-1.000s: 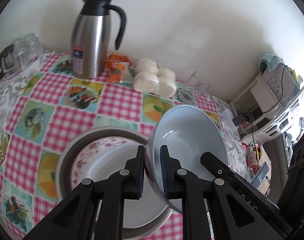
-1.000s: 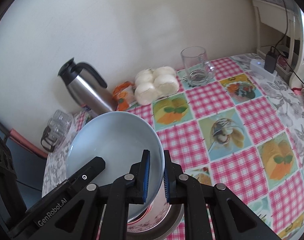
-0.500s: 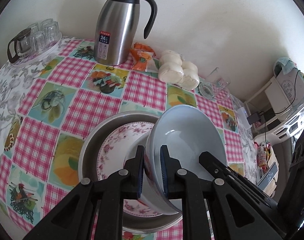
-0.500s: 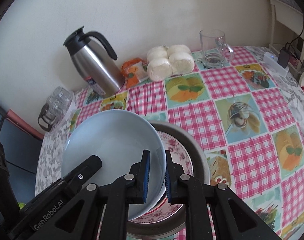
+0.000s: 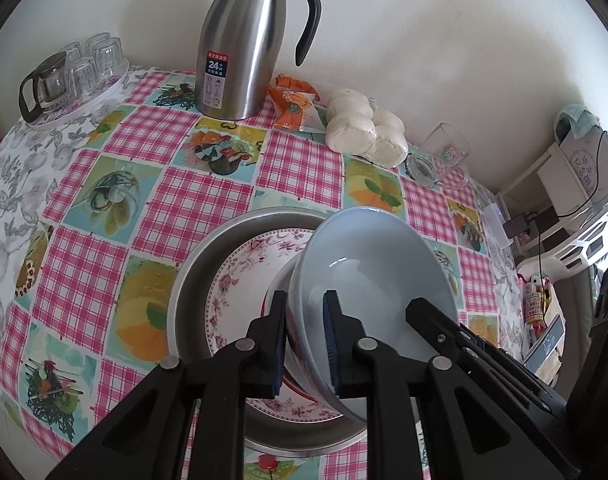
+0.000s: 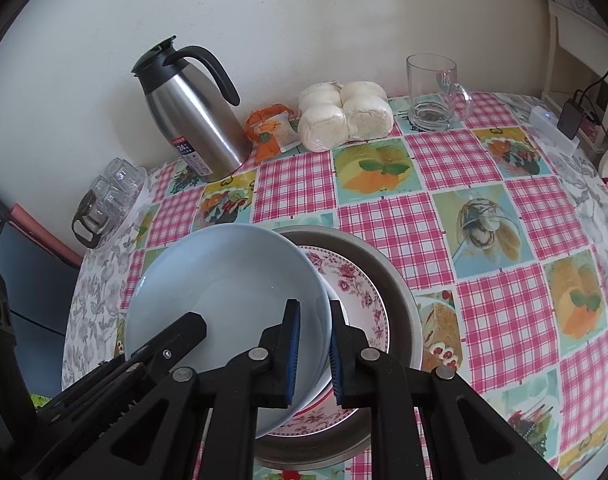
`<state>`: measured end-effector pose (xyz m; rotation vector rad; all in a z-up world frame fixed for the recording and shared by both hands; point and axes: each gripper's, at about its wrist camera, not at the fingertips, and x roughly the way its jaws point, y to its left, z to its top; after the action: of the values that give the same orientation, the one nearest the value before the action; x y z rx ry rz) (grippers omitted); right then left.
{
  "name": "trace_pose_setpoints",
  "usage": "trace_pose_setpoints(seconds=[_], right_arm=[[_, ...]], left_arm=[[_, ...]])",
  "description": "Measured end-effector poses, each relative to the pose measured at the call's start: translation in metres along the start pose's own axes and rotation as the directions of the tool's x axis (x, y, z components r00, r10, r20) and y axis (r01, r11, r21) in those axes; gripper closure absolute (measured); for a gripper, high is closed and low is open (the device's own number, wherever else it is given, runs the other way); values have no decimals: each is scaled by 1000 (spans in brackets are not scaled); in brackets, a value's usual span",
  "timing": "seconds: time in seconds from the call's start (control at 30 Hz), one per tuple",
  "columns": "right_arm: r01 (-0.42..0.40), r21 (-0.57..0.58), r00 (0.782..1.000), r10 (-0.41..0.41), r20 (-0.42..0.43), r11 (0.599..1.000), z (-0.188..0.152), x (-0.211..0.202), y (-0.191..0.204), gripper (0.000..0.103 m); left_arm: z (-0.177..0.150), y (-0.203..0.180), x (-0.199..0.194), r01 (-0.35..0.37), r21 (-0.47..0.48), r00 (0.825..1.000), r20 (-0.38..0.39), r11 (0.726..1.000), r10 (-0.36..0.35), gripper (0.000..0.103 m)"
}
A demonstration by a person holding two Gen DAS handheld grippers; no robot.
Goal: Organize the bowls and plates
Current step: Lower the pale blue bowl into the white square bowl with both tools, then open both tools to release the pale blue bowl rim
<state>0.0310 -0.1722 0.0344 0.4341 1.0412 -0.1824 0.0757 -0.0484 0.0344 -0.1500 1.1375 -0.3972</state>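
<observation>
Your left tongs (image 5: 304,340) and right tongs (image 6: 314,354) pinch opposite rims of the blue bowl (image 5: 368,280), lower centre, steadying it onto the flowered plate (image 5: 243,276); left jaws are easing open.

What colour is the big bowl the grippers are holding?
Pale blue, inside and out. The bowl shows best in the right wrist view.

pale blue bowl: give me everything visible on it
The pale blue bowl is plain, glossy, ceramic-looking, empty and wide-rimmed. It sits tilted over the floral plate inside the metal basin, seemingly on a smaller red-trimmed white bowl. The left hand-held gripper straddles its rim on one side, jaws opening, rim between them; the right hand-held gripper pinches the opposite rim, one pad inside, one outside.
</observation>
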Motion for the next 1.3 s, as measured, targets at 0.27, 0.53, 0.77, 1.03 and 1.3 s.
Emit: trace_pose_setpoints(seconds=[0.27,0.53,0.77,1.03,1.3], right_arm=[[2,2,1000,-2,-6,1000,1,0,-1,87],[41,-26,998,-40,47,999,4,-11,1,86],[37,-3,998,-37,41,999,3,-14,-8,87],[48,-19,997,-47,64,999,-4,-23,-12,38],[52,-39,995,-48,90,998,-18,-30,-18,7]], left_arm=[[0,-2,-4,-6,6,1000,5,1000,6,81],[0,-6,-18,-46,34,997,65,998,44,59],[-2,-1,-22,-51,20,996,73,998,50,53],[-7,14,-33,-107,-34,988,110,994,110,20],[-19,28,-45,-180,-50,971,149,982,186,7]])
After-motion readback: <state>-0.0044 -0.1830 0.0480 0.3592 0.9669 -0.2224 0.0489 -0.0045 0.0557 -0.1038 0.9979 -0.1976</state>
